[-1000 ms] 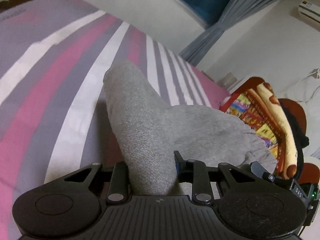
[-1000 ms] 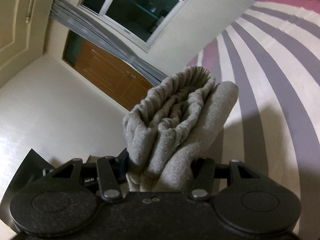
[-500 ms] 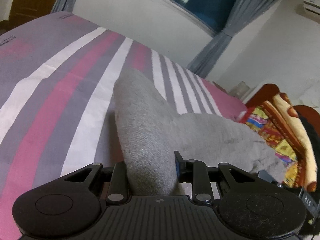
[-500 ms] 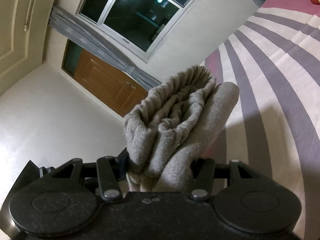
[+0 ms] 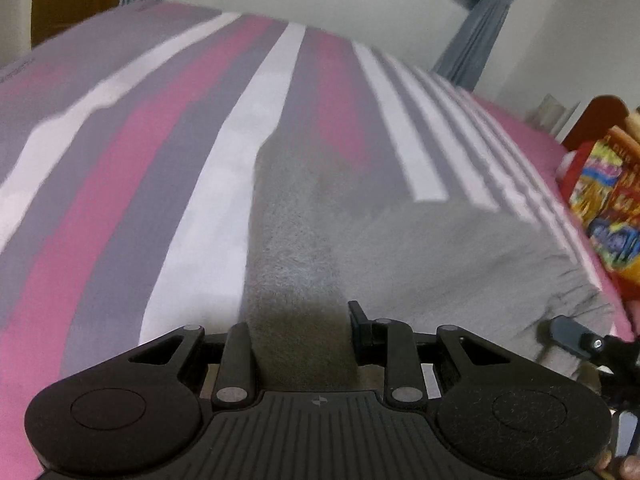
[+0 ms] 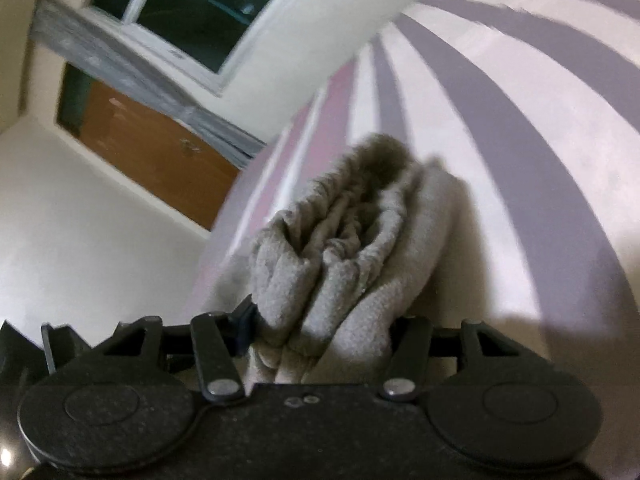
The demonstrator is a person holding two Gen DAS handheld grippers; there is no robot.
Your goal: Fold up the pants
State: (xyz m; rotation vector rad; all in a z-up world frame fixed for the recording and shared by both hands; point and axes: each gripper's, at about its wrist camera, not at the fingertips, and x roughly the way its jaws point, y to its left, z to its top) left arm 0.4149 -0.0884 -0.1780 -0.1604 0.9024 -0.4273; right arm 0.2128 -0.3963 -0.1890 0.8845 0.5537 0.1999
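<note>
The grey pants (image 5: 440,256) spread over the striped bed sheet (image 5: 120,160), and a fold of them runs up into my left gripper (image 5: 298,320). Its jaws are opening, with the fold still filling the gap between them. In the right wrist view the gathered waistband (image 6: 352,232) bulges out of my right gripper (image 6: 324,320), low over the sheet (image 6: 500,100). Those jaws are opening too, and the cloth is still packed between them. Both views are blurred by motion.
A bright patterned blanket (image 5: 612,208) and a red-brown headboard (image 5: 600,112) stand at the bed's right side. A dark piece of the other tool (image 5: 576,340) shows at the pants' right edge. A wooden door (image 6: 152,144) and a dark window (image 6: 200,12) lie beyond the bed.
Both grippers have come down toward the bed with the pants. The raised peak of cloth has flattened onto the sheet, and the waistband now sits close over the stripes.
</note>
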